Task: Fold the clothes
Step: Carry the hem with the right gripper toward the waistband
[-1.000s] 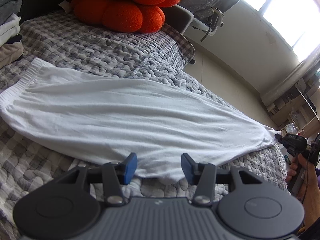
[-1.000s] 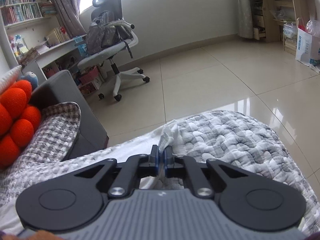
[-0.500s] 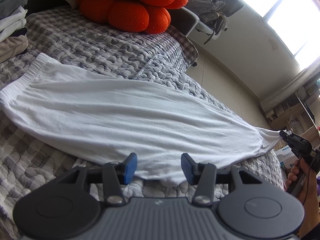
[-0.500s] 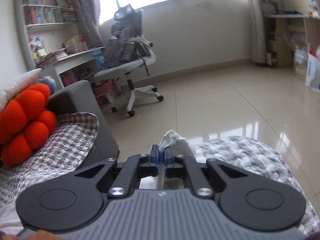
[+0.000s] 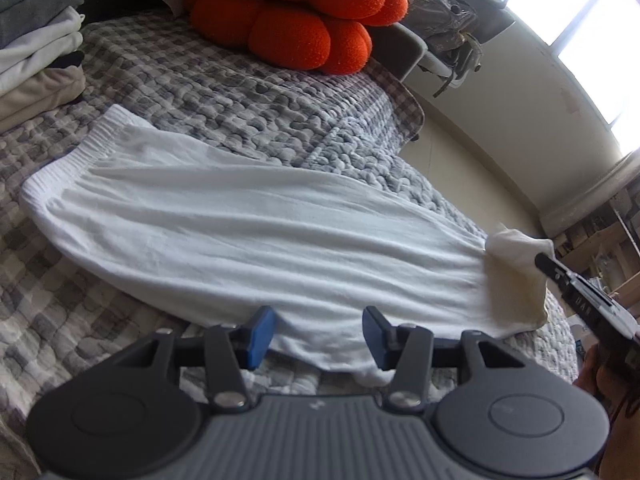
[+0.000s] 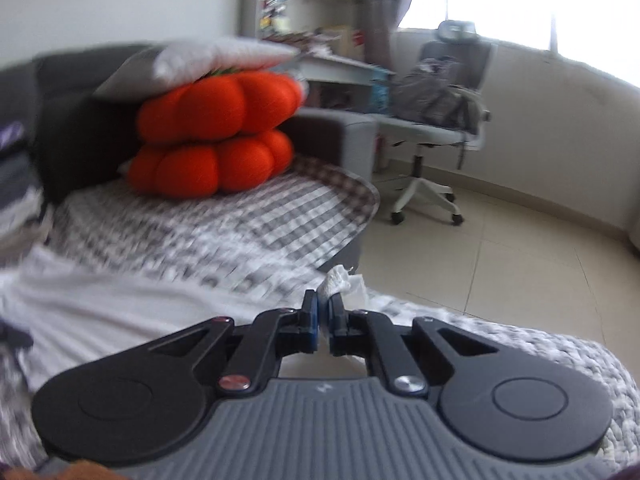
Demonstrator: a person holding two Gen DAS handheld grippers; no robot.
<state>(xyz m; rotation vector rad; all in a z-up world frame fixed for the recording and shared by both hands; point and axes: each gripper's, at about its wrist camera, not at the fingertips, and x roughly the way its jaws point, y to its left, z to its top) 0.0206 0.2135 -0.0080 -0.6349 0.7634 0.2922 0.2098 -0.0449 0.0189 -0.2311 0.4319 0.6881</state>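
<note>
Lying lengthwise across the quilt point(image 5: 248, 92), garment point(image 5: 256, 240), waistband far-left; right gripper point(image 6: 324, 320) pinches its lifted end; left gripper point(image 5: 318, 334) half-open, gripping nothing.

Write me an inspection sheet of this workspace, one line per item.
Surface: grey checked quilt over a sofa.
Job's things: white garment spread flat, elastic waistband at far left, its right end lifted and bunched.
Clutter: orange cushions; stack of folded clothes at left edge.
Grippers: left gripper open, garment's near edge between its fingers, unpinched; right gripper shut on the garment's end.
Cables: nothing seen.
Surroundings: office chair holding a grey bag, tiled floor, bookshelves, bright windows.
</note>
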